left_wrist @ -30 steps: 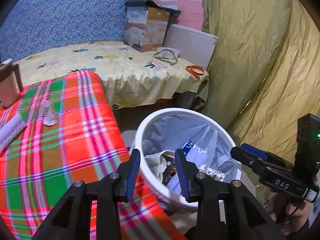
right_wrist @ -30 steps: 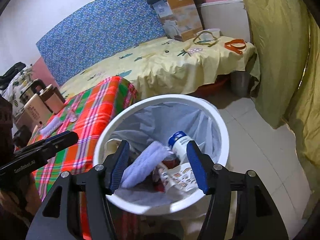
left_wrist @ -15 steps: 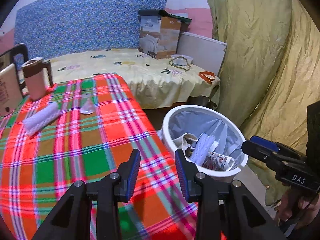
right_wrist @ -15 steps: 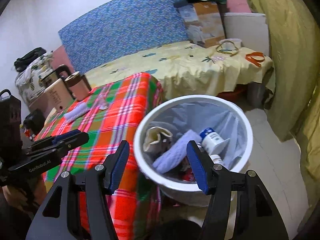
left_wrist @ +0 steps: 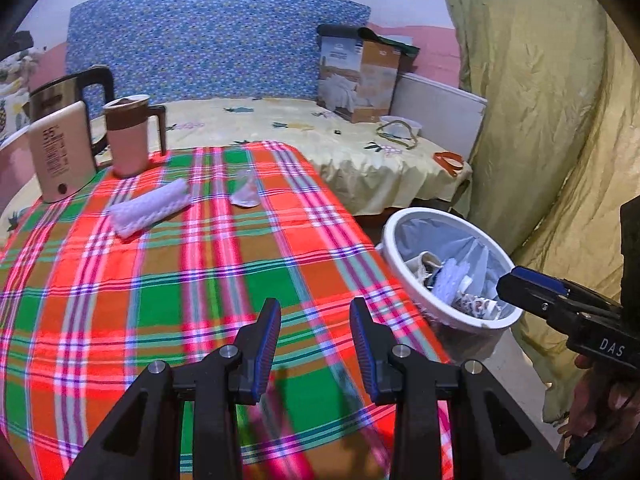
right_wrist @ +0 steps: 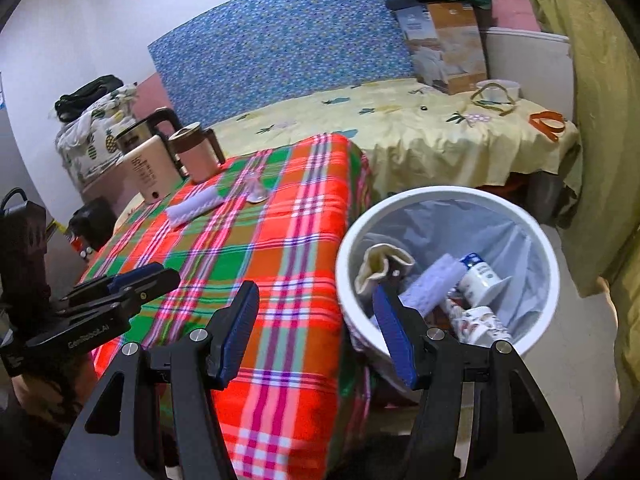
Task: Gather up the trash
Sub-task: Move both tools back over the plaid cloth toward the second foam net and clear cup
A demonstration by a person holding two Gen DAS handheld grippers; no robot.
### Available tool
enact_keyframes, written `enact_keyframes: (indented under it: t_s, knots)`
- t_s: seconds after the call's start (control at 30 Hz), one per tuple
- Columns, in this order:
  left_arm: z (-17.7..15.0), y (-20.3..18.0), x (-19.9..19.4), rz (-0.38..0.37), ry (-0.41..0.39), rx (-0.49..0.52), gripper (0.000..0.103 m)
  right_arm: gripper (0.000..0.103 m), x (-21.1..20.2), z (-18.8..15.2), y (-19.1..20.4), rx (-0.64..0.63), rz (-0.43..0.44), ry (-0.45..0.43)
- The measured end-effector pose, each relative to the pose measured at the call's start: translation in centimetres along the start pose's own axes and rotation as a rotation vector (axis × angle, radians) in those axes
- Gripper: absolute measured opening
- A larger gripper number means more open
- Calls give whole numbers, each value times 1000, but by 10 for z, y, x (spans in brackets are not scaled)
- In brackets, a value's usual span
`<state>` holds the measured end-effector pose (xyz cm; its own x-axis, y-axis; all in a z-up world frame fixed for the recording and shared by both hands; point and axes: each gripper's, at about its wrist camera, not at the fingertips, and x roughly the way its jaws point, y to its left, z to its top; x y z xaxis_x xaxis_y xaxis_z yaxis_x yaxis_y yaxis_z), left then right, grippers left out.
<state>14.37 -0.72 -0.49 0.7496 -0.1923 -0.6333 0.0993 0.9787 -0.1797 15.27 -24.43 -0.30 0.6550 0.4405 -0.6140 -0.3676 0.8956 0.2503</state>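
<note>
Kettle (left_wrist: 60, 152) & mug (left_wrist: 130, 136) at counter (left_wrist: 160, 280) rear, foam roll (left_wrist: 150, 208) near; bin (right_wrist: 448, 272) beside. Left gripper (left_wrist: 314, 344), right gripper (right_wrist: 316, 332): both part-open, empty.

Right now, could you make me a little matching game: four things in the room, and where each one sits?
Things:
1. white foam roll
2. crumpled clear plastic
3. orange strap
4. small white bottle with a blue cap

Places:
A. inside the white bin
B. on the plaid cloth, nearest the brown mug
C. on the yellow sheet's corner by the curtain
D. on the plaid cloth, right of the roll

Pairs: 1-B, 2-D, 3-C, 4-A
</note>
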Motion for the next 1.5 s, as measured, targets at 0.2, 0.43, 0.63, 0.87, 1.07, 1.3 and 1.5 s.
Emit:
enact_keyframes:
  t_s: [0.2, 0.43, 0.63, 0.87, 1.07, 1.3, 1.5]
  knots:
    - [0, 20, -3, 38, -6, -25, 36, 61, 10, 0, 13, -8, 28, 20]
    - [1, 42, -1, 80, -6, -46, 36, 61, 20, 2, 31, -36, 60, 38]
    - [12, 69, 1, 121, -12, -63, 36, 61, 35, 9, 43, -61, 82, 61]
    - [28, 99, 11, 179, -11, -57, 36, 61, 50, 25, 57, -97, 97, 65]
    - [47, 126, 25, 213, -9, -54, 36, 61, 65, 37, 67, -115, 106, 73]
    - [69, 153, 49, 248, -12, -46, 36, 61, 79, 46, 70, -122, 110, 80]
    - [84, 175, 78, 249, -9, -40, 39, 61, 89, 50, 71, -125, 110, 89]
